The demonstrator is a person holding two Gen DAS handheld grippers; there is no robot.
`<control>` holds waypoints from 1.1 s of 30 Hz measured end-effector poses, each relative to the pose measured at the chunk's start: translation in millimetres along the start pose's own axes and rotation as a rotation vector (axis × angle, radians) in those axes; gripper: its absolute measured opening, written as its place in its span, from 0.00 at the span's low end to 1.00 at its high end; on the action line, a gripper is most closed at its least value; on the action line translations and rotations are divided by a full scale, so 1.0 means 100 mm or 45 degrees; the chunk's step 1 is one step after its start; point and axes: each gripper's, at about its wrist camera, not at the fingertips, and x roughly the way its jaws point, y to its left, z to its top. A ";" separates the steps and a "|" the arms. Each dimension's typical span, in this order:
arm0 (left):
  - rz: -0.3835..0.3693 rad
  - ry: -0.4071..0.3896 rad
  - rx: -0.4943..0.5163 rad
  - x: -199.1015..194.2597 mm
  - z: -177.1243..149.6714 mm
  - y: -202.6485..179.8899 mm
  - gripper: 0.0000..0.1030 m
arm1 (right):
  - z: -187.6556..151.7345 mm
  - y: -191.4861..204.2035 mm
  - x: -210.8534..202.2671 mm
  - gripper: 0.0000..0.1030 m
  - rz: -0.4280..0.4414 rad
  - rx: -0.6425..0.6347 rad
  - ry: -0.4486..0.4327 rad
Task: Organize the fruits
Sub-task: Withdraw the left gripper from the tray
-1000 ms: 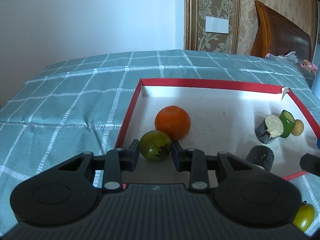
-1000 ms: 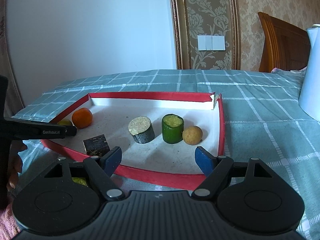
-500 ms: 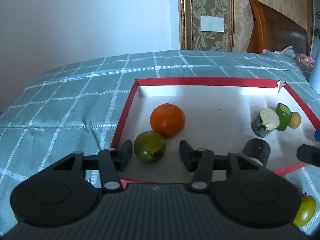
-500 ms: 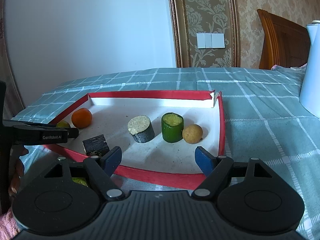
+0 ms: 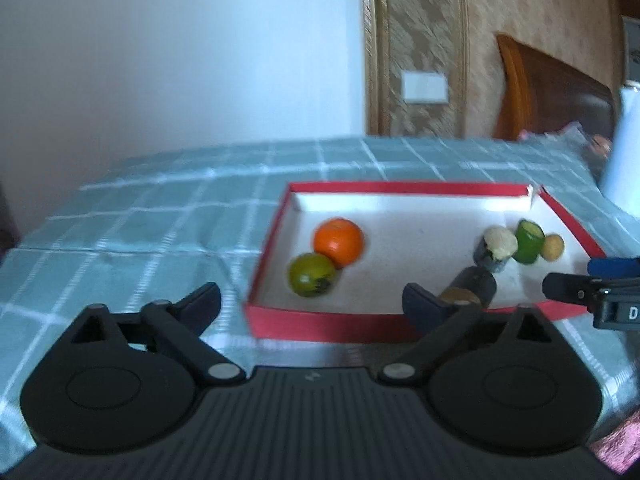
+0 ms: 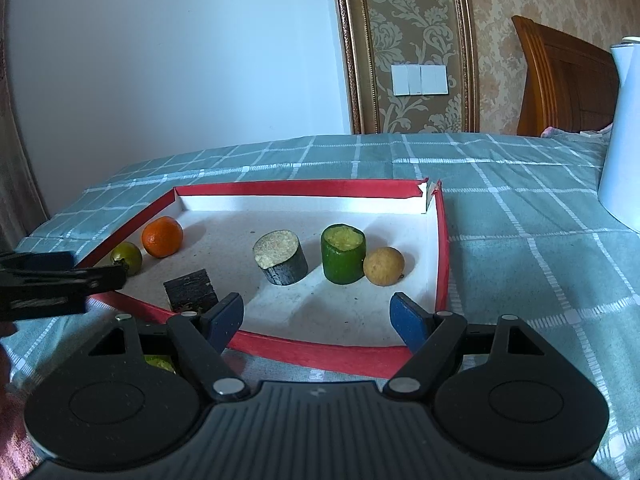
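A red-rimmed white tray (image 5: pixel 332 325) (image 6: pixel 304 189) lies on the checked bedspread. In it lie a green tomato (image 5: pixel 311 274) (image 6: pixel 127 257) beside an orange (image 5: pixel 338 241) (image 6: pixel 162 236), two dark cut pieces (image 6: pixel 281 257) (image 6: pixel 190 289), a green cut piece (image 6: pixel 343 253) and a small tan fruit (image 6: pixel 383 266). My left gripper (image 5: pixel 312 305) is open and empty, pulled back in front of the tray's near rim. My right gripper (image 6: pixel 317 321) is open and empty over the tray's front edge. A yellow-green fruit (image 6: pixel 159 361) lies outside the tray, mostly hidden under my right gripper.
A white jug (image 6: pixel 624 128) stands on the bed at the right. A wooden headboard (image 6: pixel 568 80) and the wall are behind. The left gripper's finger (image 6: pixel 60 280) shows at the left of the right wrist view; the right gripper (image 5: pixel 592 284) shows at the right of the left wrist view.
My left gripper opened, let go of the green tomato beside the orange, and drew back and up out of the tray. My right gripper barely moved.
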 end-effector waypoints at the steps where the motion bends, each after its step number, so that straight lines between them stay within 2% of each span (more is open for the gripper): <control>1: -0.003 -0.003 0.006 -0.05 -0.02 0.01 0.94 | 0.00 0.00 0.00 0.78 0.001 0.001 0.000; 11: 0.014 0.063 -0.119 -0.26 -0.30 0.26 0.94 | -0.01 0.00 -0.01 0.78 -0.005 0.000 -0.008; 27: 0.037 0.181 -0.153 -0.10 -0.40 0.30 0.95 | -0.04 0.04 -0.15 0.78 0.022 -0.025 -0.068; 33: 0.065 0.200 -0.153 -0.09 -0.40 0.31 0.96 | -0.17 0.10 -0.44 0.78 0.073 -0.055 -0.089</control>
